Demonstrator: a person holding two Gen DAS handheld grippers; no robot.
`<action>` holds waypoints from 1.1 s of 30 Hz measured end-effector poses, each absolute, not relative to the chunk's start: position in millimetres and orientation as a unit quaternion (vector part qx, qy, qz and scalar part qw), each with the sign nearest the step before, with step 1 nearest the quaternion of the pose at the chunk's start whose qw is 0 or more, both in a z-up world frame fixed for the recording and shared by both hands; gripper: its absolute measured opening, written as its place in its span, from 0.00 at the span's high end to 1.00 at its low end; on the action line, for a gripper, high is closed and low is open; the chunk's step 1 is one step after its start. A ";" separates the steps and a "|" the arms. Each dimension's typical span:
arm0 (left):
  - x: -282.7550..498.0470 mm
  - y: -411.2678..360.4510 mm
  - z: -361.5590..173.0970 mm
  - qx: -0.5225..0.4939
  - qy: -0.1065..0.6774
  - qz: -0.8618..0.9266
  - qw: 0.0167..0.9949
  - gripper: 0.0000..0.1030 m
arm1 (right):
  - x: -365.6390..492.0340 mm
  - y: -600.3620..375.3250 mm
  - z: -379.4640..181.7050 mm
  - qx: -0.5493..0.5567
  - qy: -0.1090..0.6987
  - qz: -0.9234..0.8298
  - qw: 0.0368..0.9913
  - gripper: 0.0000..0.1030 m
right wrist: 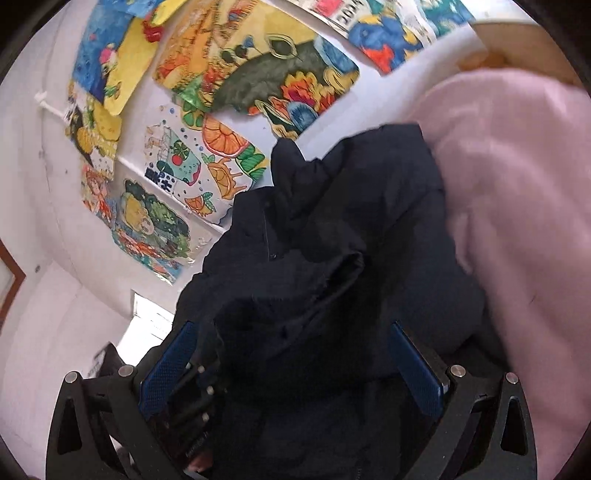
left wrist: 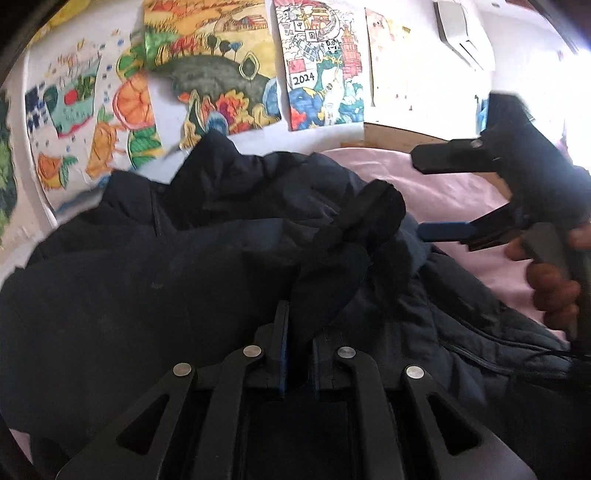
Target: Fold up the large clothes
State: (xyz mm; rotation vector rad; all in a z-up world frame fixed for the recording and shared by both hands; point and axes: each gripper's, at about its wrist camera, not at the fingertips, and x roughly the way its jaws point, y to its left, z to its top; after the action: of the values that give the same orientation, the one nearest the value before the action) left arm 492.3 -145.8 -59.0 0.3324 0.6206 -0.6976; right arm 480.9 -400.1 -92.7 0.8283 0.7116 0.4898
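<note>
A dark navy padded jacket (left wrist: pixel 166 266) lies heaped on a bed covered by a pink sheet (left wrist: pixel 424 177), bunched up against the wall where bright children's paintings (left wrist: pixel 218 70) hang. The left claw (left wrist: pixel 295 332) is clenched on a black fold of the jacket's fabric, its two fingers nearly together with the cloth pinched between them and trailing up from the tips. The right claw (left wrist: pixel 432 195) sits at the jacket's edge nearest the bare pink sheet, held by a person's hand (left wrist: pixel 554 280). Its blue-padded fingers (right wrist: pixel 417 365) stand wide apart, released, with a loose mound of the jacket (right wrist: pixel 332 258) lying between them but not squeezed by either pad. A white air conditioner (left wrist: pixel 458 33) is mounted high on the wall above the jacket's far side.
</note>
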 end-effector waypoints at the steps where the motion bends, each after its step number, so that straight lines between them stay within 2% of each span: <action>1: 490.6 -142.0 -58.0 0.154 0.306 -0.338 0.876 0.92 | 481.6 -400.3 -95.3 0.396 0.339 0.229 0.822 0.00; 4: 482.8 -132.4 -54.3 0.143 0.319 -0.344 0.871 0.91 | 482.6 -399.3 -103.4 0.405 0.355 0.215 0.815 0.01; 9: 470.9 -135.7 -57.7 0.166 0.321 -0.333 0.871 0.89 | 486.9 -387.6 -114.5 0.412 0.382 0.219 0.798 0.15; 12: 472.3 -137.2 -61.5 0.165 0.322 -0.332 0.871 0.89 | 489.8 -379.7 -117.4 0.412 0.399 0.217 0.790 0.34; 14: 472.1 -134.8 -63.0 0.162 0.323 -0.336 0.870 0.88 | 491.5 -378.7 -118.3 0.414 0.407 0.209 0.787 0.50; 15: 471.5 -134.2 -63.4 0.163 0.324 -0.336 0.869 0.88 | 492.0 -378.9 -119.0 0.412 0.409 0.205 0.788 0.53; 17: 469.0 -134.2 -63.7 0.171 0.325 -0.335 0.868 0.88 | 492.9 -378.7 -121.0 0.409 0.416 0.196 0.788 0.68; 18: 467.4 -134.3 -63.3 0.176 0.325 -0.335 0.867 0.87 | 493.0 -379.0 -122.4 0.411 0.417 0.193 0.787 0.72; 20: 464.6 -131.9 -61.9 0.182 0.331 -0.338 0.862 0.84 | 493.5 -378.4 -123.6 0.411 0.416 0.190 0.789 0.87; 22: 461.0 -126.9 -60.0 0.180 0.333 -0.348 0.858 0.77 | 493.2 -377.1 -120.7 0.406 0.410 0.196 0.793 0.91; 24: 453.3 -116.5 -55.1 0.168 0.336 -0.366 0.851 0.59 | 491.9 -375.1 -110.1 0.386 0.395 0.196 0.810 0.94; 29: 443.0 -82.3 -36.6 0.125 0.330 -0.372 0.858 0.56 | 490.1 -372.9 -72.2 0.302 0.351 0.183 0.867 0.95; 33: 460.4 -32.9 -16.9 0.080 0.307 -0.265 0.911 0.53 | 488.7 -375.0 -51.0 0.213 0.320 0.149 0.911 0.95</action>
State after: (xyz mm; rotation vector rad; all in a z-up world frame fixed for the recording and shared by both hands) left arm 460.4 -32.9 -16.9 0.1640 0.6320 -0.5467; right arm 488.7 -375.0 -51.0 0.4382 0.6592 0.3078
